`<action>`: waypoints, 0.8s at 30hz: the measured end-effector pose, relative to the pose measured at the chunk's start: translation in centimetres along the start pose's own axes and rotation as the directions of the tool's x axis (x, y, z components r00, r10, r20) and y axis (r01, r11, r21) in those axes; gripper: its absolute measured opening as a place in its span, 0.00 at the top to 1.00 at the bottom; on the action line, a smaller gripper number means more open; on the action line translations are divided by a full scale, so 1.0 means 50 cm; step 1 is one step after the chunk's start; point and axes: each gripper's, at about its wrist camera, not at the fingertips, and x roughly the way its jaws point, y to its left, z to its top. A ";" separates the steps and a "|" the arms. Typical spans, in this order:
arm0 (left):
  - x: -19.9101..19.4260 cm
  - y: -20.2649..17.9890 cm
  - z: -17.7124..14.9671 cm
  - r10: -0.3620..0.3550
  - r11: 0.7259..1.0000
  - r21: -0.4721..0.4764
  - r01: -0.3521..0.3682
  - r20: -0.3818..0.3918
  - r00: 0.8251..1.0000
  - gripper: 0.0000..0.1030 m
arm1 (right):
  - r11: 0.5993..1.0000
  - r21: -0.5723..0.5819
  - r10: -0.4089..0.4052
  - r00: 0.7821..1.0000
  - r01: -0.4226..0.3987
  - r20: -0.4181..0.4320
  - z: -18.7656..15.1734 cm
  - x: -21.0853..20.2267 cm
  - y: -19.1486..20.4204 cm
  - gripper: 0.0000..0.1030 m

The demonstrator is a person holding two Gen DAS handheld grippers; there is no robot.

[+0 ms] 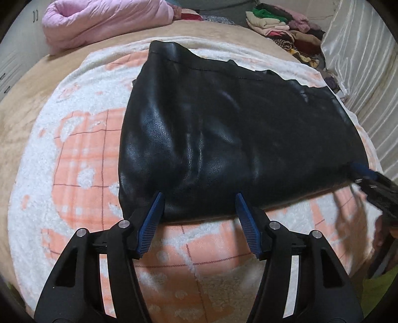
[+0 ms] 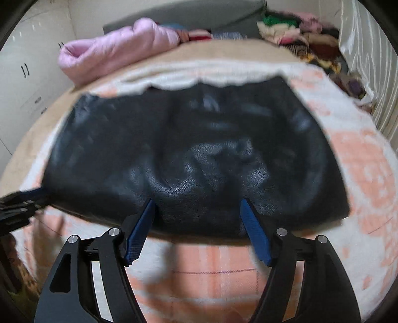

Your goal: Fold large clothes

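Note:
A black leather-look garment (image 1: 223, 139) lies folded flat on a white and peach blanket (image 1: 82, 154); it also fills the middle of the right wrist view (image 2: 194, 159). My left gripper (image 1: 199, 196) is open, its blue fingertips over the garment's near edge at its left end. My right gripper (image 2: 197, 202) is open over the near edge toward the garment's right end. In the left wrist view the right gripper (image 1: 373, 179) shows blurred at the garment's right corner. In the right wrist view the left gripper (image 2: 22, 198) shows at the garment's left corner.
A rolled pink quilt (image 1: 104, 22) lies at the far left of the bed. A pile of mixed clothes (image 1: 286, 29) sits at the far right. A shiny white curtain (image 1: 360, 54) hangs on the right. White cupboards (image 2: 27, 74) stand on the left.

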 end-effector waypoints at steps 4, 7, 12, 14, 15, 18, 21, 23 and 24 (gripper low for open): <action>-0.004 0.011 0.001 -0.028 0.999 -0.026 0.028 0.000 1.000 0.50 | 1.000 0.004 -0.013 1.000 0.013 0.012 -0.007 0.010 0.004 0.32; -0.023 0.004 -0.004 -0.027 0.999 -0.022 0.027 0.011 1.000 0.46 | 1.000 0.005 -0.002 0.999 0.002 0.043 -0.007 -0.021 0.011 0.31; -0.063 0.009 -0.006 -0.038 0.999 -0.027 0.039 0.044 0.998 0.29 | 0.999 0.007 0.045 0.993 -0.046 0.111 -0.002 -0.082 0.027 0.07; -0.077 0.016 -0.004 -0.041 0.998 -0.040 0.043 0.056 0.998 0.20 | 0.999 0.000 0.043 0.991 -0.043 0.128 -0.001 -0.098 0.034 0.05; -0.082 0.019 -0.004 -0.043 0.998 -0.042 0.046 0.060 0.997 0.18 | 0.999 -0.003 0.049 0.990 -0.049 0.135 0.001 -0.106 0.039 0.05; -0.098 0.024 -0.001 -0.046 0.998 -0.050 0.050 0.070 0.996 0.09 | 0.998 -0.015 0.056 0.988 -0.054 0.144 -0.003 -0.117 0.052 0.04; -0.105 0.022 0.000 -0.051 0.997 -0.054 0.055 0.079 0.996 0.09 | 0.998 -0.029 0.057 0.987 -0.053 0.147 -0.002 -0.125 0.065 0.04; -0.108 0.020 0.001 -0.045 0.997 -0.053 0.050 0.083 0.995 0.09 | 0.998 -0.036 0.061 0.987 -0.056 0.150 -0.002 -0.130 0.076 0.04; -0.111 0.023 -0.001 -0.044 0.997 -0.054 0.049 0.085 0.995 0.09 | 0.997 -0.043 0.066 0.986 -0.060 0.152 -0.003 -0.134 0.083 0.04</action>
